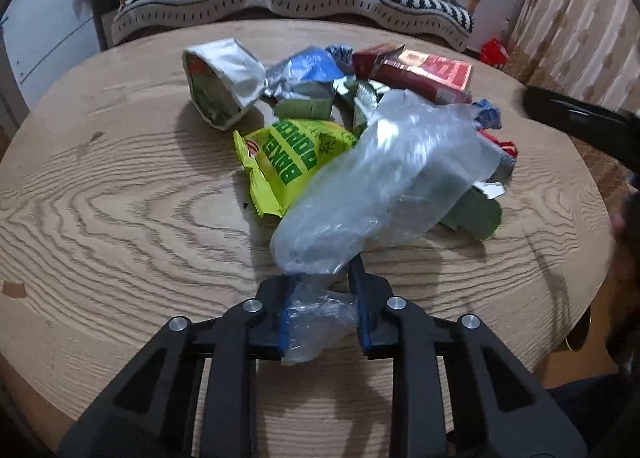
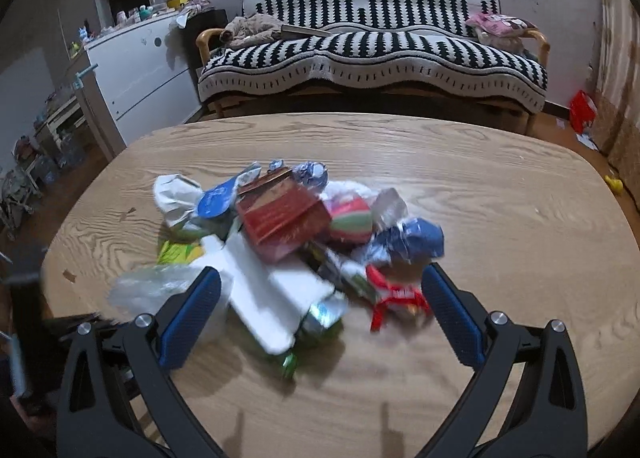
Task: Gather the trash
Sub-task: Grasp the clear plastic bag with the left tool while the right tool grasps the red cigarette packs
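A limp, light, slippery clear plastic bag (image 1: 372, 182) is pinched at its neck by the left gripper (image 1: 324, 290), while the right gripper (image 2: 320, 290), wide open and empty, is held over the wrapper pile (image 2: 296, 226) at twelve o'clock.

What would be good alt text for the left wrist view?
The left gripper has its jaws shut on a clear plastic bag, lifted in front of a pile of wrappers including a yellow-green snack packet on a wooden table.
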The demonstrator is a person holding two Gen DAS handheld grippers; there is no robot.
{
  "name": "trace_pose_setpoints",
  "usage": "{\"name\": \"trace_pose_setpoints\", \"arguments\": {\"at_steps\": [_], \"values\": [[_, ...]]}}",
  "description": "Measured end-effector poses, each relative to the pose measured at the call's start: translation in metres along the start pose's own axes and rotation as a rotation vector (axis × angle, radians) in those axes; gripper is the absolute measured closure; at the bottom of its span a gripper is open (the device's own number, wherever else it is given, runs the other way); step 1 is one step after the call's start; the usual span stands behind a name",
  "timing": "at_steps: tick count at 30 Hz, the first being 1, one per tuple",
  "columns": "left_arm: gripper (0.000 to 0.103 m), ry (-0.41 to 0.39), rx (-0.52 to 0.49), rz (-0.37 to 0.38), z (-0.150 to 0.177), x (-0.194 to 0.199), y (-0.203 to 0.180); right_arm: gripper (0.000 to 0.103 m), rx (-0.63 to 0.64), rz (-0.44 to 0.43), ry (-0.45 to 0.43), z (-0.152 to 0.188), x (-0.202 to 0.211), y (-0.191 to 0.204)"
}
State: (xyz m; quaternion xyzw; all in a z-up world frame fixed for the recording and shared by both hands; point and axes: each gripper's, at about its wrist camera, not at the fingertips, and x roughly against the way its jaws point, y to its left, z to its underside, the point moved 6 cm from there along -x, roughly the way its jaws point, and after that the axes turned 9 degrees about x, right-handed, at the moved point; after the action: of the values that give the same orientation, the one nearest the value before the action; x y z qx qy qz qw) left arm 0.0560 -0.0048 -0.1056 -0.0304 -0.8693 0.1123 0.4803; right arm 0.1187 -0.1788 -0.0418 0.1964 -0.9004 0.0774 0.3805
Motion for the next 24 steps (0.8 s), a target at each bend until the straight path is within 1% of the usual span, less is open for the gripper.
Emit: {"name": "trace_pose_setpoints", "arguments": {"at_steps": [3,5,9,12,14,15,16,18,20,21,22,24], "values": [[0.080,-0.038,0.021,0.005,0.000,0.014,0.003,0.006,-0.008,-0.028,0.018,-0.008,-0.024,-0.005],[0.080,-0.071,0.027,0.010,-0.002,0.023,0.002,0.006,0.019,-0.023,0.022,-0.013,-0.037,-0.006],[0.080,-0.137,0.047,0.026,-0.002,0.043,0.005,0.006,0.067,-0.049,0.015,-0.022,-0.053,0.002],[0.080,-0.174,0.081,0.023,-0.007,0.053,0.012,0.006,0.110,-0.038,0.013,-0.027,-0.062,0.009],[0.080,-0.183,0.106,0.015,-0.011,0.054,0.016,0.006,0.138,-0.031,0.010,-0.031,-0.069,0.015],[0.080,-0.179,0.119,0.012,-0.013,0.054,0.019,0.007,0.145,-0.022,0.014,-0.032,-0.071,0.017],[0.080,-0.174,0.129,0.011,-0.013,0.053,0.021,0.013,0.150,-0.019,0.018,-0.033,-0.075,0.018],[0.080,-0.170,0.141,0.005,-0.014,0.053,0.024,0.017,0.153,-0.013,0.027,-0.034,-0.081,0.021],[0.080,-0.171,0.144,-0.002,-0.017,0.053,0.026,0.025,0.162,0.006,0.017,-0.037,-0.082,0.022],[0.080,-0.173,0.146,-0.006,-0.018,0.054,0.026,0.032,0.160,0.016,0.009,-0.038,-0.080,0.022],[0.080,-0.175,0.147,-0.009,-0.018,0.054,0.028,0.044,0.144,0.014,-0.003,-0.040,-0.078,0.020],[0.080,-0.181,0.145,-0.016,-0.022,0.056,0.027,0.044,0.108,-0.010,-0.015,-0.041,-0.072,0.017]]}}
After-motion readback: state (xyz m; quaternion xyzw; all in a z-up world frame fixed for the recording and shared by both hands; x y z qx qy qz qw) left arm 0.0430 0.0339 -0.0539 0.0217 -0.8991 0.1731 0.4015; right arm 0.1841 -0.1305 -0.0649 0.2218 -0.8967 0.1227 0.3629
